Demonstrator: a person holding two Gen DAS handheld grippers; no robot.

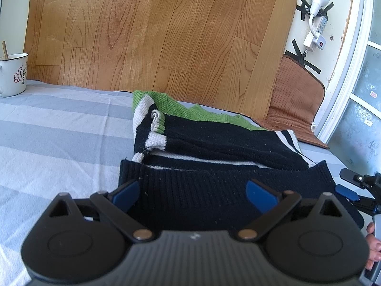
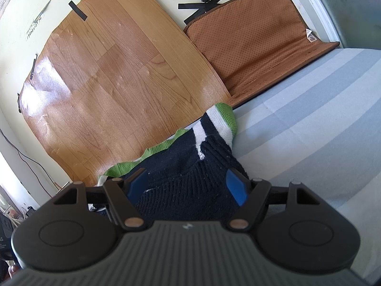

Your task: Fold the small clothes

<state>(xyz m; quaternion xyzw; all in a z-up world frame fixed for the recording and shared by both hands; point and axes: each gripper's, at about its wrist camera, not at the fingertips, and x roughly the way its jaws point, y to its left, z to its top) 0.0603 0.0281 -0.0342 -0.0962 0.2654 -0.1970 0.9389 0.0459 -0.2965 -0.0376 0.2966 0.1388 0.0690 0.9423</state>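
Left gripper point(image 1: 193, 194) low and tipped slightly down, blue fingertips point(image 1: 260, 191) spread wide, right gripper point(image 2: 187, 186) likewise spread, nearly level, its tips point(image 1: 346, 191) showing at far right of the left view, a hand point(image 1: 373, 245) behind it

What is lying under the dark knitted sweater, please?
The sweater lies on a blue-and-white striped sheet, which shows bare to its left. Its sleeves are folded on top of its body. Whether anything else lies beneath it cannot be seen, since the knit covers that area.
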